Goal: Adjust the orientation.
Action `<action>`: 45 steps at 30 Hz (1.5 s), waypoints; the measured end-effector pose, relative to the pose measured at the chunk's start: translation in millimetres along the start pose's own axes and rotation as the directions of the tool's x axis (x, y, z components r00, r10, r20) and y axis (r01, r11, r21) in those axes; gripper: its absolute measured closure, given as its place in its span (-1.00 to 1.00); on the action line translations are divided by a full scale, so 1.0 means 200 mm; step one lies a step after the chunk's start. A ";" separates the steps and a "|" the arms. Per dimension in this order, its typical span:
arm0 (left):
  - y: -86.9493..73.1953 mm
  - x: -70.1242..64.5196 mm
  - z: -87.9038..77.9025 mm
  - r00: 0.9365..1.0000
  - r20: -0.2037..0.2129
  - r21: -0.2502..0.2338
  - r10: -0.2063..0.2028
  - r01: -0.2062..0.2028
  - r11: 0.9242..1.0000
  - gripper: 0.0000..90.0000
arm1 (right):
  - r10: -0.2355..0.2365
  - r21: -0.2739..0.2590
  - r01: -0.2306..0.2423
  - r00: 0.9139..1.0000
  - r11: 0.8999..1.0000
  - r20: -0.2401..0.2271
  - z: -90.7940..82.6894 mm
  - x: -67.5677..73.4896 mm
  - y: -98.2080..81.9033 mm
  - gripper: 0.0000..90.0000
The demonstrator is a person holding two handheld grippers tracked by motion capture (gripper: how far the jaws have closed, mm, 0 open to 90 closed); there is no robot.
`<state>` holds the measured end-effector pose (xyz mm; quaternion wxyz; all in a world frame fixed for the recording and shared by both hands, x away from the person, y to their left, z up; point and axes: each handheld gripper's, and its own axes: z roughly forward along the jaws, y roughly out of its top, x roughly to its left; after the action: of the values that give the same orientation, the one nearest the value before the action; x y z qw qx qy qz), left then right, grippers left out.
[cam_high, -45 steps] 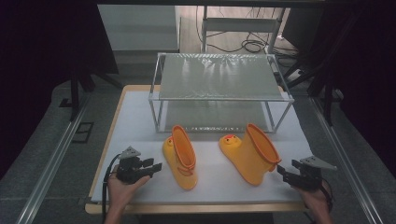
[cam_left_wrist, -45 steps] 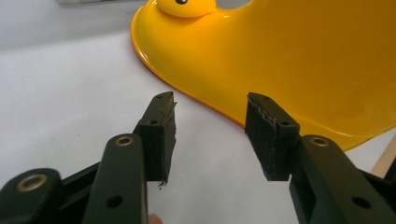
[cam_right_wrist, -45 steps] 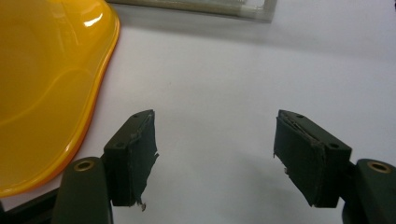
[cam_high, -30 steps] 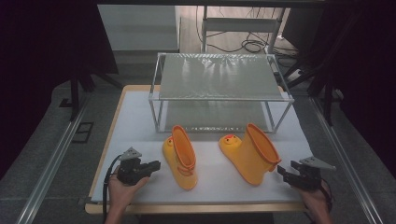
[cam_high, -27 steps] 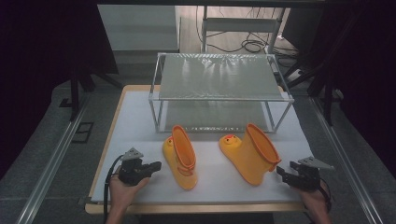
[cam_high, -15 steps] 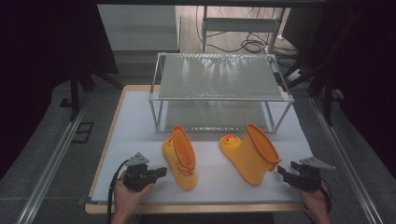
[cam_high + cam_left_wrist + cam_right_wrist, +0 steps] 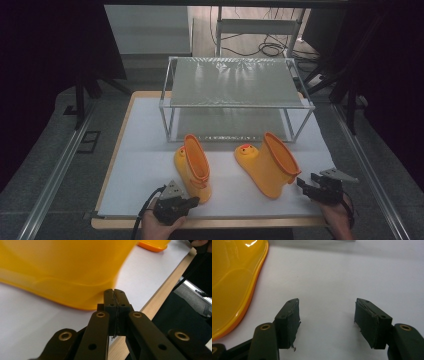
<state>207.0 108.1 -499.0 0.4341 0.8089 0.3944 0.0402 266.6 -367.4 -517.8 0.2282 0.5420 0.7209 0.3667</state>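
Two yellow rubber boots stand on the white mat. The left boot has my left gripper right behind its heel. In the left gripper view that gripper has its jaws pressed together with nothing between them. Its tips sit at the lower edge of the boot; contact is unclear. The right boot stands just left of my right gripper. In the right gripper view that gripper is open over bare mat, and the boot lies to its left.
A metal rack with a perforated top shelf stands behind the boots. The table's wooden front edge runs just under both hands. The other boot and the far hand sit at the top right of the left gripper view.
My left gripper has slid to the right along the front edge, up to the left boot's heel. My right gripper has stayed where it was, still open.
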 end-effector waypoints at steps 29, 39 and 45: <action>0.03 -0.16 0.18 0.983 -0.169 -0.061 0.069 -0.081 0.995 1.00 | 0.015 0.006 -0.015 1.000 1.000 0.002 0.00 -0.01 -0.01 -0.19; -0.07 -0.03 0.00 0.983 -0.186 -0.076 0.000 -0.014 0.997 1.00 | 0.020 0.002 -0.020 1.000 1.000 0.003 0.00 -0.02 -0.01 -0.19; -0.10 0.08 -0.08 0.976 -0.212 -0.087 -0.042 0.024 0.996 1.00 | 0.022 0.001 -0.022 1.000 1.000 0.005 0.00 -0.02 -0.01 -0.19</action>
<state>198.5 136.0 -507.4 0.4233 0.7744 0.4502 0.1361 266.7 -371.9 -518.5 0.2255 0.5512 0.7144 0.3674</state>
